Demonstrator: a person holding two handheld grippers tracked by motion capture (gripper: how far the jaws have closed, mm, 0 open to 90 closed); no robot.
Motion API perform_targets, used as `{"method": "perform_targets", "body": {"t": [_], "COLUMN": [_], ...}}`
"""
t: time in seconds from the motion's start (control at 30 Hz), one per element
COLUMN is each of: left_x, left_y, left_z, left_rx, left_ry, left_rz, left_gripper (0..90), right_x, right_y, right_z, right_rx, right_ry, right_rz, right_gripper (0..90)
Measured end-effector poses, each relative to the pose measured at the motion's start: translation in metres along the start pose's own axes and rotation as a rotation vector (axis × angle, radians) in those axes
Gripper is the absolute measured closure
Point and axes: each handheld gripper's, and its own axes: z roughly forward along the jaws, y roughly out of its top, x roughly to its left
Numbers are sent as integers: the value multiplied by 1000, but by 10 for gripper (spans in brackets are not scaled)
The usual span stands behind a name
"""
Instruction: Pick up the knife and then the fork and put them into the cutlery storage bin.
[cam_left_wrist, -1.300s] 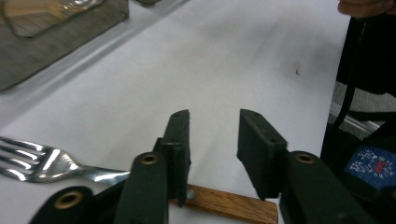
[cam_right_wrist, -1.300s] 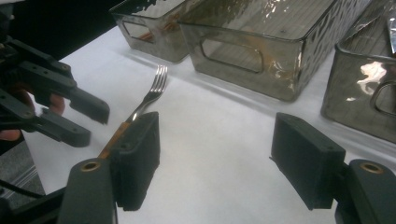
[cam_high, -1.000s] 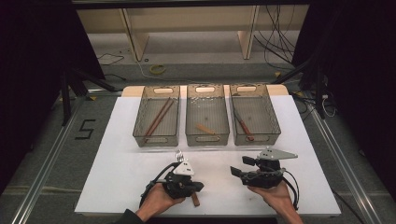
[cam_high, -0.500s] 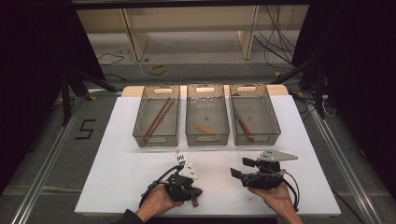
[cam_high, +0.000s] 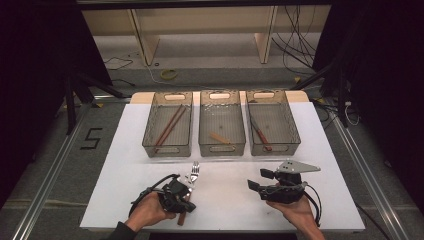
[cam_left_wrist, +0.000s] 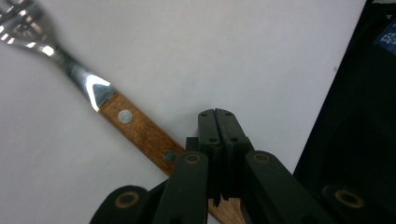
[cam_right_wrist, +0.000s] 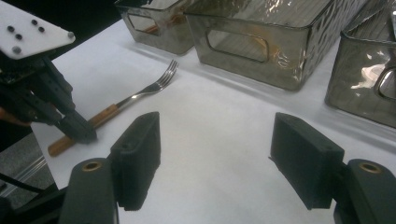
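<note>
A fork (cam_high: 194, 172) with a wooden handle lies on the white table (cam_high: 230, 200), tines toward the bins. My left gripper (cam_high: 185, 201) is shut, its jaws pressed together with nothing between them. Its tip rests against the fork's handle. In the left gripper view the fork (cam_left_wrist: 135, 127) runs slantwise beside and under the closed left gripper (cam_left_wrist: 217, 116). My right gripper (cam_high: 258, 180) hovers open and empty to the right. Its view has the fork (cam_right_wrist: 140, 97) and the left gripper (cam_right_wrist: 80, 132) at the left, beyond the wide-apart jaws of the right gripper (cam_right_wrist: 217, 156).
Three clear grey bins stand in a row behind. The left bin (cam_high: 167, 150) holds long brown sticks, the middle bin (cam_high: 222, 148) a short wooden piece, the right bin (cam_high: 274, 148) a brown-handled utensil. The table's front edge lies close under both hands.
My left gripper has shifted left and toward the person. The fork's handle end has swung leftward with it, tines staying near the same spot. The right gripper has not moved.
</note>
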Motion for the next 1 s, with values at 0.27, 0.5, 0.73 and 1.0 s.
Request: {"method": "perform_targets", "body": {"t": [0.27, 0.5, 0.73, 1.0], "left_x": [24, 40, 39, 43], "left_y": [-15, -23, -20, -21], "left_z": [-16, -26, -37, -48], "left_rx": [34, 19, -6, 12], "left_ry": [65, 141, 142, 209], "left_rz": [-72, -126, -136, -190], "left_gripper": [888, 886, 769, 470], "right_x": [0, 0, 0, -1], "right_y": [0, 0, 0, 0], "right_z": [0, 1, 0, -1], "right_rx": [3, 5, 1, -2], "right_ry": [-1, 2, 2, 4], "right_rz": [3, 3, 6, 7], "right_gripper": [342, 342, 342, 342]}}
